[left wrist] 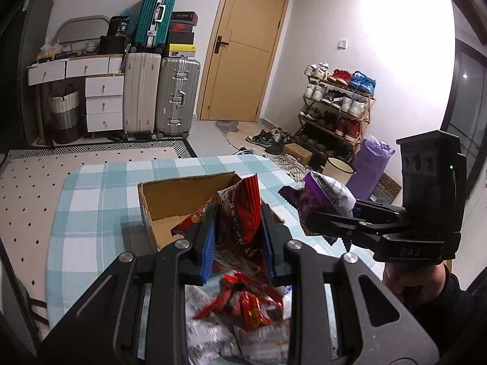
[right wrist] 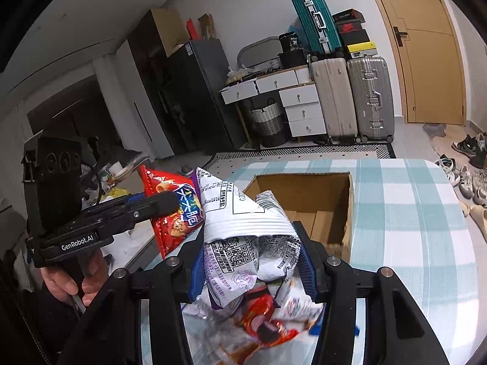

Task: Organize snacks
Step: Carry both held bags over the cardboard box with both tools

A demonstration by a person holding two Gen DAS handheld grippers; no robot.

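Crinkly foil packets, light and slippery: left tongs (left wrist: 237, 237) pinch the red packet (left wrist: 240, 213), right tongs (right wrist: 249, 261) the white-purple packet (right wrist: 243, 222), best near crimped seams.

The red snack bag (left wrist: 240, 213) carries printed pictures; the other snack bag (right wrist: 243, 231) is white and purple. The bench cloth (left wrist: 100, 200) is teal-and-white checked, the box (right wrist: 307, 197) plain brown.
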